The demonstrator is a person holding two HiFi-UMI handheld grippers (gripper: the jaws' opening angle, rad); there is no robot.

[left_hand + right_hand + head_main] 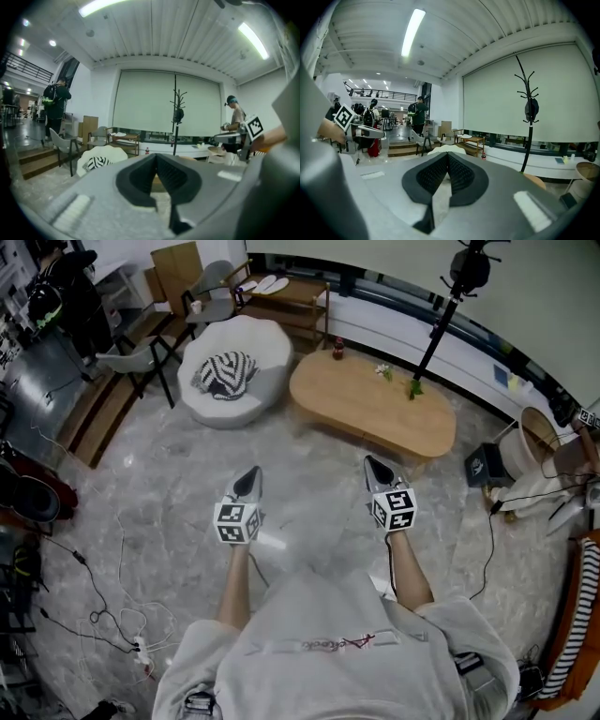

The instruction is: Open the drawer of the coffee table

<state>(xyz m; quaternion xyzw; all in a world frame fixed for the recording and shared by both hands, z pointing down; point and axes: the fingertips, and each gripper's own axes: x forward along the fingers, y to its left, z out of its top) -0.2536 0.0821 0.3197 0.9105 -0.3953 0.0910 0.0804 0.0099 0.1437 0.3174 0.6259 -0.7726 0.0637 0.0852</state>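
The wooden oval coffee table (375,404) stands ahead of me on the marble floor, a red bottle (337,349) and small plants (414,387) on its top. No drawer shows from here. My left gripper (251,474) and right gripper (372,463) are held side by side over the floor, well short of the table, both shut with nothing between the jaws. In the left gripper view the left gripper's tips (156,156) meet, with a strip of the table (158,183) showing behind them. The right gripper (448,155) is likewise shut in its own view.
A white round seat (234,367) with a striped cushion (225,373) sits left of the table. A black stand (441,324) rises behind the table. Cables (112,615) trail over the floor at left, a box and basket (525,451) at right. A person (55,105) stands far left.
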